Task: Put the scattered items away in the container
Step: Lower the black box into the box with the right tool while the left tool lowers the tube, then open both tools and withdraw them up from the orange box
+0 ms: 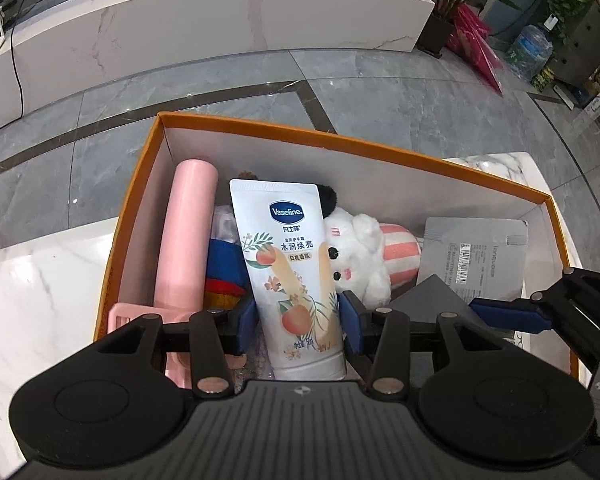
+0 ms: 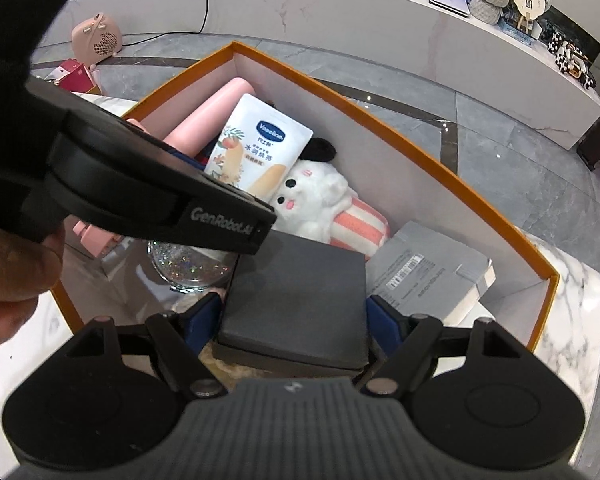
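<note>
The left hand-held gripper [image 1: 299,316] pinched a white Vaseline cream tube with peach print [image 1: 290,272] inside the orange-rimmed cardboard box [image 1: 340,140] on the marbled white desk [image 1: 40,292]. The right hand-held gripper [image 2: 296,320] clamped a flat dark-grey square box [image 2: 296,300] over the same container.

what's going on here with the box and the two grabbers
A person is packing loose items into an orange box with a grabber in each hand. The left tongs hold a lotion tube over the box; the right tongs grip a dark flat case. Already inside lie a pink bottle, a white plush toy and a grey packet.
</note>
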{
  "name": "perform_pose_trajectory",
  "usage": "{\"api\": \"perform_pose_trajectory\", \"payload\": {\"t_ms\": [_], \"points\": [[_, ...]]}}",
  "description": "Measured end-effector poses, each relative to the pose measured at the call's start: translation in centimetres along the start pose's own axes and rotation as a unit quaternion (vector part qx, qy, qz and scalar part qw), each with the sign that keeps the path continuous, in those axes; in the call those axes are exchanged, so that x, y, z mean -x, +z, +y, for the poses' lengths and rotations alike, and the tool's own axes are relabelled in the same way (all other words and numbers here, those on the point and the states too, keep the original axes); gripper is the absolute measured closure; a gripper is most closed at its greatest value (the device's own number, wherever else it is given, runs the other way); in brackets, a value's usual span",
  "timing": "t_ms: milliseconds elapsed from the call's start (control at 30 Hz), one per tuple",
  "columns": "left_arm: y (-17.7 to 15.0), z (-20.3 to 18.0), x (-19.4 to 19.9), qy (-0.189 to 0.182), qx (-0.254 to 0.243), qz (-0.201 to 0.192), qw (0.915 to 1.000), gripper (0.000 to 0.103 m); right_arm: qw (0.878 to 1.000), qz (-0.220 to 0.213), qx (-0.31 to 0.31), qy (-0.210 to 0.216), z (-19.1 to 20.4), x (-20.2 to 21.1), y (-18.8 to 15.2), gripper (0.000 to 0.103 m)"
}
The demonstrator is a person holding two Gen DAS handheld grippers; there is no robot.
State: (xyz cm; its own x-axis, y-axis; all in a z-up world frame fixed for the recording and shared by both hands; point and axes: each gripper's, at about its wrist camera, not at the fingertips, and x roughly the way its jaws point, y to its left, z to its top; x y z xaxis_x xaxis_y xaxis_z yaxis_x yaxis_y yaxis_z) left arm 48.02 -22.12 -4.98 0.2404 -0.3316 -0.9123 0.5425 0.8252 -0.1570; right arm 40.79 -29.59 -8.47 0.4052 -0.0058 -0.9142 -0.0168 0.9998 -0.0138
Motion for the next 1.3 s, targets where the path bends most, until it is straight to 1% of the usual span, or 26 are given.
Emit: {"api": "perform_pose_trajectory", "payload": {"t_ms": [67,100,167,200,333,533,733,867,1200,1267,1300], "points": [[0.0,0.0,0.4,0.001,0.003,-0.005,1.0,0.05,1.0,-0.002,-0.001,-0.003,0.1,0.0,0.0,0.021],[0.0,0.0,0.6,0.0,0.005,-0.008,1.0,0.044,1.0,-0.003,0.001,-0.006,0.2,0.0,-0.1,0.02],[0.0,0.0,1.0,-0.003,0.005,-0.012,0.9999,0.036,1.0,-0.004,0.003,-0.011,0.3,0.2,0.0,0.017],[0.0,-0.1,1.2,-0.004,0.004,-0.013,0.9999,0.036,1.0,-0.004,0.003,-0.012,0.4,0.3,0.0,0.017],[0.0,-0.2,2.1,-0.004,0.001,-0.018,0.9998,0.036,1.0,-0.007,-0.006,-0.005,0.2,1.1,0.2,0.017],[0.3,-0.5,4.0,0.001,-0.003,-0.027,0.9996,0.036,1.0,-0.015,0.003,-0.015,0.5,2.9,0.6,0.017],[0.2,-1.0,6.8,0.008,-0.006,-0.042,0.9991,0.035,0.999,-0.026,0.007,-0.023,0.7,5.4,0.7,0.017],[0.2,-1.4,9.4,0.012,-0.008,-0.057,0.9983,0.035,0.999,-0.036,0.013,-0.03,1.1,7.5,0.8,0.017],[-0.3,-3.7,16.7,0.016,-0.027,-0.106,0.9938,0.035,0.995,-0.086,0.019,-0.052,1.9,14.6,0.6,0.017],[-0.7,-4.3,18.2,0.014,-0.031,-0.121,0.992,0.035,0.992,-0.106,0.019,-0.061,2.1,16.2,0.3,0.017],[-0.9,-4.6,18.9,0.012,-0.034,-0.13,0.9909,0.032,0.99,-0.123,0.016,-0.065,2.2,17.2,0.0,0.017]]}}
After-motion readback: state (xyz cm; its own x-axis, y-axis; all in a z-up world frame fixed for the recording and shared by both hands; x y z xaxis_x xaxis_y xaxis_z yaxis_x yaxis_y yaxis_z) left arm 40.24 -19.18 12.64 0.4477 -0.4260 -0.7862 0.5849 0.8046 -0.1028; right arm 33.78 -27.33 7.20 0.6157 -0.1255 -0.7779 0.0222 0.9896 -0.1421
